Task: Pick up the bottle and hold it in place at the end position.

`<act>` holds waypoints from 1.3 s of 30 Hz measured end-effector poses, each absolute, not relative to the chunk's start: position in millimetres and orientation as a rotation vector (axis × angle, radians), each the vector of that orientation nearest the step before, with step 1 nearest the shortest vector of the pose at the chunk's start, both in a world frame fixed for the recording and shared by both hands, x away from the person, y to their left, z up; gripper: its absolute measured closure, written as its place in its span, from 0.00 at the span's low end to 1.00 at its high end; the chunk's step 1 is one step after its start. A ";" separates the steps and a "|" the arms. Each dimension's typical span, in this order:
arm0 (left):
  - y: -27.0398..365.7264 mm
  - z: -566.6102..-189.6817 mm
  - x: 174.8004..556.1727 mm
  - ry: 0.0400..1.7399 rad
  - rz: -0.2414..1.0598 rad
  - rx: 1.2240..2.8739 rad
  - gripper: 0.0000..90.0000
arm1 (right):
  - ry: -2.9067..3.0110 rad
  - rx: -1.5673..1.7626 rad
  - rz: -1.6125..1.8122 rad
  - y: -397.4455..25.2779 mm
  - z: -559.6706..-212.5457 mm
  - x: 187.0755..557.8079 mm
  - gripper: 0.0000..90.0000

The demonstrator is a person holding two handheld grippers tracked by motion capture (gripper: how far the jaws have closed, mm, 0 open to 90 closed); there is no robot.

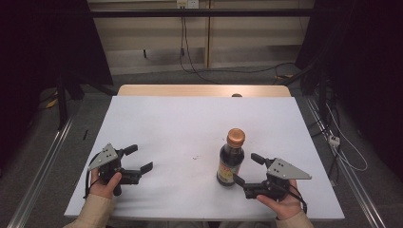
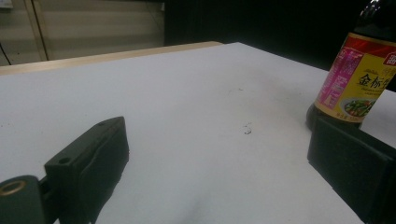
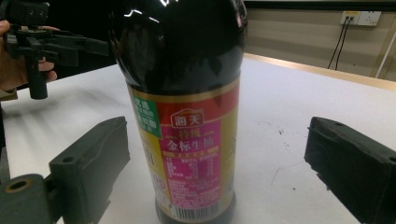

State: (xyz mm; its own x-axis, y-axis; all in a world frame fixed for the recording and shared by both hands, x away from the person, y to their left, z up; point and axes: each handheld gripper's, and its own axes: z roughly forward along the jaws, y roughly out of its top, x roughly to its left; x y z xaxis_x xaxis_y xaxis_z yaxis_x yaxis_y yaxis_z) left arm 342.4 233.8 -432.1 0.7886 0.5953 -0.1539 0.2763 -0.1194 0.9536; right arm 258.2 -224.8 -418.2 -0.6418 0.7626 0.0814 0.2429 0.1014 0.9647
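Dark glass, nearly black with the sauce inside, makes up the soy sauce bottle [image 3: 180, 107], which stands upright on the white counter [image 1: 190, 128] toward the person's right. In the right gripper view its label is red, magenta and yellow with a green patch and Chinese characters, and a barcode sits at the foot. From the high view a copper-brown cap [image 1: 235, 137] closes the neck.

Nearest the person, the right gripper [image 1: 245, 170] lies low on the counter with its jaws wide apart, one on each side of the bottle's base; whether either jaw touches the glass cannot be told. A grey three-cornered plate [image 1: 287, 169] tops it, and the right hand [image 1: 285, 204] holds it from behind.

At the left, well apart from the bottle, the left gripper [image 1: 138, 158] rests in the left hand [image 1: 105, 183], its jaws also spread and closed on nothing. Its own view looks across bare white surface, marked by a small dark scuff [image 2: 247, 130], with the bottle's label at the far right.

Beyond the white sheet a strip of pale wood [image 1: 204, 90] edges the counter, and cables [image 1: 190, 61] trail over the grey floor to a wall socket [image 1: 187, 4].
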 end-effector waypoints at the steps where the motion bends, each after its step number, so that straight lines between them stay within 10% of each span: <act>1: 233.9 -432.1 342.8 0.681 0.314 1.715 0.06 | 1.940 0.980 1.562 -223.8 -417.7 258.7 0.07; 39: 231.6 -434.0 343.2 0.683 0.312 1.739 0.06 | 1.967 0.919 1.572 -190.5 -407.3 282.3 0.33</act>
State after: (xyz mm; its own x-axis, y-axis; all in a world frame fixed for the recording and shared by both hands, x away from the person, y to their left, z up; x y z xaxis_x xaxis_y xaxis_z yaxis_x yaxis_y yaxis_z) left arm 343.2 231.6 -434.0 0.7930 0.5923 -0.1425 0.2800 -0.1467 0.9487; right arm 282.3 -190.5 -407.3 -0.6728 0.7377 0.0548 0.2162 0.1252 0.9683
